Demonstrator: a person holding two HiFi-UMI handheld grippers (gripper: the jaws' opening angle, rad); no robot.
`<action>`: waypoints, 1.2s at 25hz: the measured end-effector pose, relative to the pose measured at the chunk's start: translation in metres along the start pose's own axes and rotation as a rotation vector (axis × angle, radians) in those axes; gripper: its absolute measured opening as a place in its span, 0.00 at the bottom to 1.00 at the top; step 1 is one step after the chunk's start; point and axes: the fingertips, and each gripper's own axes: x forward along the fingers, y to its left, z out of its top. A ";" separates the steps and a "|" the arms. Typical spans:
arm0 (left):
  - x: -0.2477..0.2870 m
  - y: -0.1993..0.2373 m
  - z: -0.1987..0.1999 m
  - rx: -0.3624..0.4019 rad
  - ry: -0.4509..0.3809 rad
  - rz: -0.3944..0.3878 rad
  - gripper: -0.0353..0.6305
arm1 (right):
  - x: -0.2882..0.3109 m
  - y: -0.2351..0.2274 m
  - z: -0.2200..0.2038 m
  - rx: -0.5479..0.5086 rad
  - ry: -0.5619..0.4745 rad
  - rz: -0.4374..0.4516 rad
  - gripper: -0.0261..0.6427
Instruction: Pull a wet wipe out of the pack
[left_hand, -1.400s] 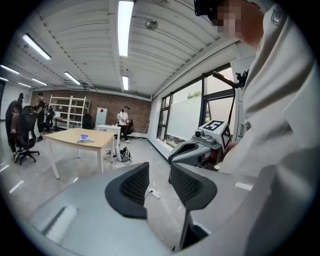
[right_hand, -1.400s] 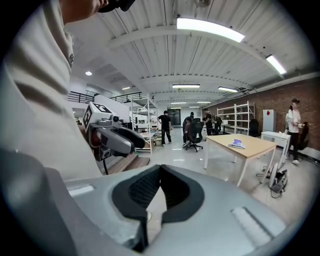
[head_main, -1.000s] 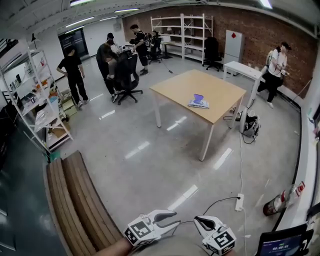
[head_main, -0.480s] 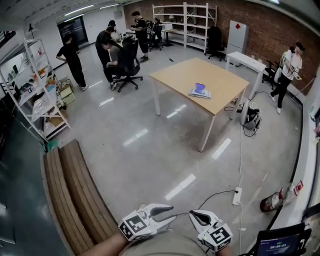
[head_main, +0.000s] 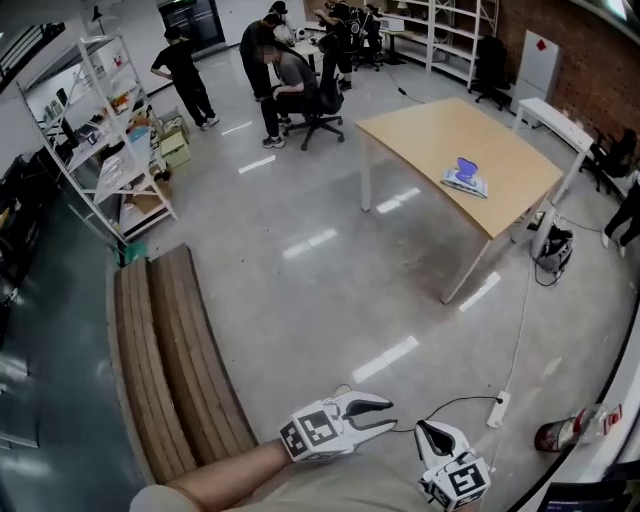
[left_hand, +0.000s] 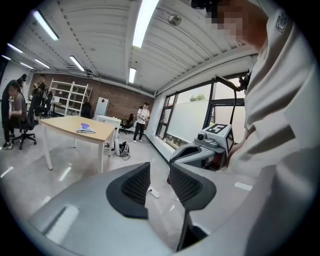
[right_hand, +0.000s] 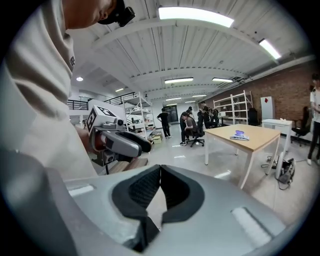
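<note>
The wet wipe pack (head_main: 465, 177), flat and white with a purple top, lies on the wooden table (head_main: 430, 135) far off at the upper right. It also shows in the left gripper view as the pack (left_hand: 86, 130) and in the right gripper view as the pack (right_hand: 239, 135). Both grippers hang low near my body, well away from the table. My left gripper (head_main: 385, 408) has a gap between its jaws, which are closing on nothing. My right gripper (head_main: 425, 435) has its jaw tips touching and holds nothing.
A slatted wooden bench (head_main: 170, 370) runs along the floor to my left. A power strip (head_main: 497, 408) with its cable and a fire extinguisher (head_main: 575, 428) lie at the right. Shelving (head_main: 100, 140) and people around an office chair (head_main: 300, 80) stand at the back.
The head view has swung, so the table and pack now sit further right and the bench nearer the middle. Both grippers have shifted right in the frame, still low and empty.
</note>
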 end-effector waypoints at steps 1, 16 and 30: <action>-0.002 0.014 0.008 -0.004 -0.011 -0.009 0.25 | 0.011 -0.007 0.006 -0.010 0.010 -0.012 0.04; 0.013 0.268 0.108 0.050 -0.067 -0.087 0.06 | 0.176 -0.173 0.136 0.001 -0.004 -0.173 0.04; 0.174 0.451 0.193 0.000 -0.040 0.045 0.06 | 0.248 -0.427 0.199 -0.020 -0.068 -0.205 0.06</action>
